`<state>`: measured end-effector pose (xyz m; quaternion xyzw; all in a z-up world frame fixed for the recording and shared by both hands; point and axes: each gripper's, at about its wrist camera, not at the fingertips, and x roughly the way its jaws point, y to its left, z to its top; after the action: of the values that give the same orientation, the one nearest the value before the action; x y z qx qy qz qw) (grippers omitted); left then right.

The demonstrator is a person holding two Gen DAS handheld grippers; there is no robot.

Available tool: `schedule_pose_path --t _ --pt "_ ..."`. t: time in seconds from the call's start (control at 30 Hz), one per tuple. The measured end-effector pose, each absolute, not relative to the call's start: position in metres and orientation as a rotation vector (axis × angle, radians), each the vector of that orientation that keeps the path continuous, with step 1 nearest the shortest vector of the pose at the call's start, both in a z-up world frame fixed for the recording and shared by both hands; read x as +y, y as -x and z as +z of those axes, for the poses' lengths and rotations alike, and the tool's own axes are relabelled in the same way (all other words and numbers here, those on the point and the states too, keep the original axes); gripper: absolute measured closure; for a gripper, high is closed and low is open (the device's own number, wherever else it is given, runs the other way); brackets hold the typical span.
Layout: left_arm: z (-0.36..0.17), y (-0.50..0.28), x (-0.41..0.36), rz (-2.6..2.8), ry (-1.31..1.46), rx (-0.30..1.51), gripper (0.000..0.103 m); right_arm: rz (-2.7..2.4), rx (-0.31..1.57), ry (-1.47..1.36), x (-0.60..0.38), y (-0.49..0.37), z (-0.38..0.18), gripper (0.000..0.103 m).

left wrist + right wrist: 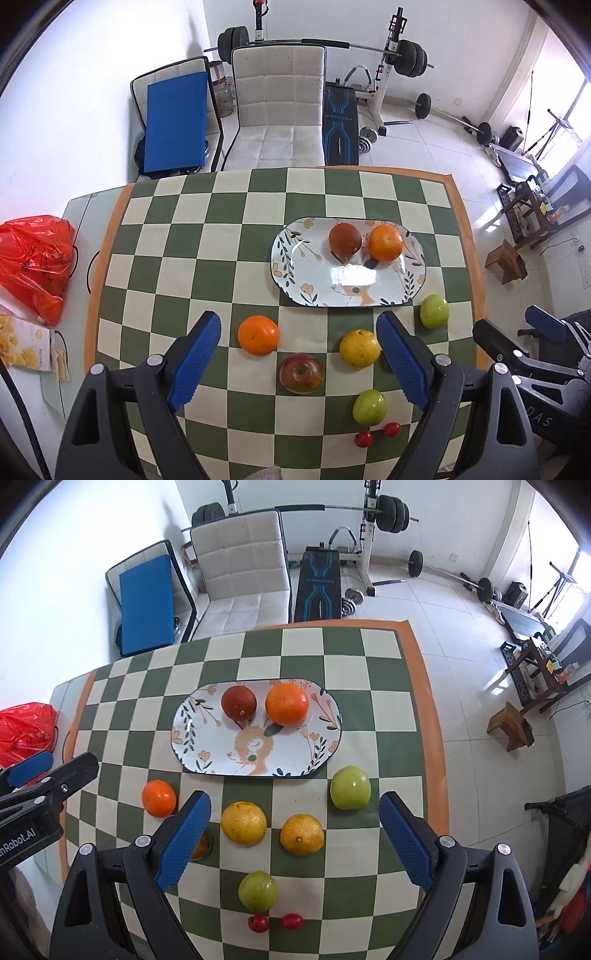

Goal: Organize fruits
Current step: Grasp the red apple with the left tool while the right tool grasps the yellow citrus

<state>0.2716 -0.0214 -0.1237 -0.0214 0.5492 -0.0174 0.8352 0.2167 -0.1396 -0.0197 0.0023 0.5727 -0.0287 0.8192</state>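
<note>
An oval floral plate (317,280) (207,746) holds a dark red fruit (345,238) (239,702) and an orange (385,243) (287,704). Loose on the checkered cloth lie a small orange (258,335) (159,798), a red apple (301,373), a yellow orange (359,349) (243,823), another orange (301,834), two green fruits (434,311) (349,787) (369,407) (257,891) and two cherry tomatoes (376,434) (275,922). My left gripper (298,363) and right gripper (293,838) are open and empty above the loose fruit.
A red plastic bag (37,258) and a snack box (26,347) lie left of the cloth. Beyond the far table edge stand a white chair (277,110), a blue-padded chair (173,118) and weight equipment (399,62).
</note>
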Motion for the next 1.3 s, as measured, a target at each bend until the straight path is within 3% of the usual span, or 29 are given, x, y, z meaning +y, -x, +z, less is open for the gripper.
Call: schedule_pose_path --t 0.27,0.3,0.33,0.43,0.73,0.87,0.97,1.1,1.17,1.27,1.3 --pt "-0.134 -0.263 -0.016 -0.015 0.088 1.179 0.017 -0.046 1.188 -0.048 -0.135 -0.201 0.0 0.008" --pt "-0.139 -0.263 -0.015 -0.006 0.09 1.187 0.012 -0.046 1.189 -0.05 -0.134 -0.2 -0.001 0.008" --pt "-0.142 -0.264 -0.014 -0.003 0.092 1.194 0.0 -0.045 1.193 -0.052 -0.134 -0.2 -0.003 0.008" --pt "-0.162 -0.266 -0.01 0.031 0.079 1.226 0.0 -0.039 1.209 -0.091 -0.14 -0.201 -0.015 0.008" --pt "-0.264 -0.27 -0.009 0.062 0.11 1.466 0.0 -0.055 1.424 -0.184 -0.175 -0.214 -0.13 0.009" --pt "-0.303 -0.274 -0.018 0.038 0.097 1.563 0.0 -0.056 1.53 -0.217 -0.184 -0.221 -0.19 0.026" --pt "-0.324 -0.277 -0.025 0.016 0.081 1.614 0.0 -0.059 1.575 -0.227 -0.187 -0.222 -0.221 0.028" --pt "-0.345 -0.28 -0.032 -0.008 0.077 1.66 0.0 -0.014 1.601 -0.261 -0.187 -0.223 -0.25 0.042" --pt "-0.351 -0.281 -0.033 -0.016 0.077 1.666 0.0 -0.007 1.611 -0.244 -0.185 -0.223 -0.252 0.042" --pt "-0.357 -0.281 -0.034 -0.026 0.082 1.664 0.007 0.014 1.64 -0.224 -0.186 -0.212 -0.253 0.042" --pt "-0.36 -0.281 -0.034 -0.029 0.083 1.667 0.023 0.017 1.657 -0.222 -0.188 -0.207 -0.255 0.042"
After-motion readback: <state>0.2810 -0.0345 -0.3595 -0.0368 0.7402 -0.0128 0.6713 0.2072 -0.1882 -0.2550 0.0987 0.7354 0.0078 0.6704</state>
